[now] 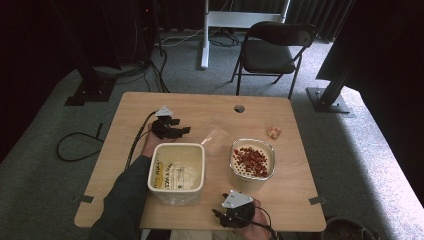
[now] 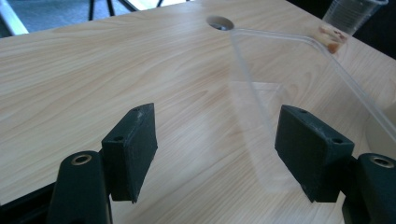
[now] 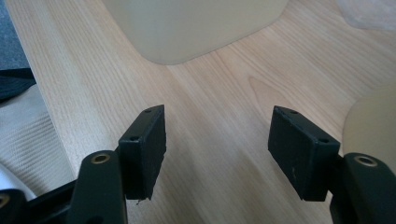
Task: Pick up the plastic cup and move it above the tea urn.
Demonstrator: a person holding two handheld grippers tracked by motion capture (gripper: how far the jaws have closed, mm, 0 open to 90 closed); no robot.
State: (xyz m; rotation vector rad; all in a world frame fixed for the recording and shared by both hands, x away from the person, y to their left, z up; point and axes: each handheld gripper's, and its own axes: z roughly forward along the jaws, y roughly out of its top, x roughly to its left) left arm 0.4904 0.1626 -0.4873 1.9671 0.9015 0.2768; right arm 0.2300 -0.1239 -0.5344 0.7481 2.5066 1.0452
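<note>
The step in hand reads as a reach: the left gripper (image 1: 176,131) sits at the far left corner of the cream tub (image 1: 176,172), pointing right toward a clear plastic lid (image 1: 215,139) that lies flat on the table (image 1: 130,107) between that tub and the far edge. In the left gripper view its fingers (image 2: 133,151) are spread with bare wood between them, and the lid's transparent rim (image 2: 299,70) runs just ahead and to the right of them, not yet between the pads. The right gripper (image 1: 235,212) rests at the near edge, just near of the round container of red pieces (image 1: 252,161); its fingers (image 3: 144,149) also stand apart with nothing between them, the tub's wall ahead of them and the round container's side at the right. A small clear cup (image 2: 348,21) with a few orange bits stands far right, well apart. Judging from this, the lid is about to be picked up, probably to cover one of the containers. The next move calls for sliding the left fingers forward and low so one edge of the thin, flat lid comes between them, then pinching; the lid being flush with the wood, a slip off its rim seems the main risk.
</note>
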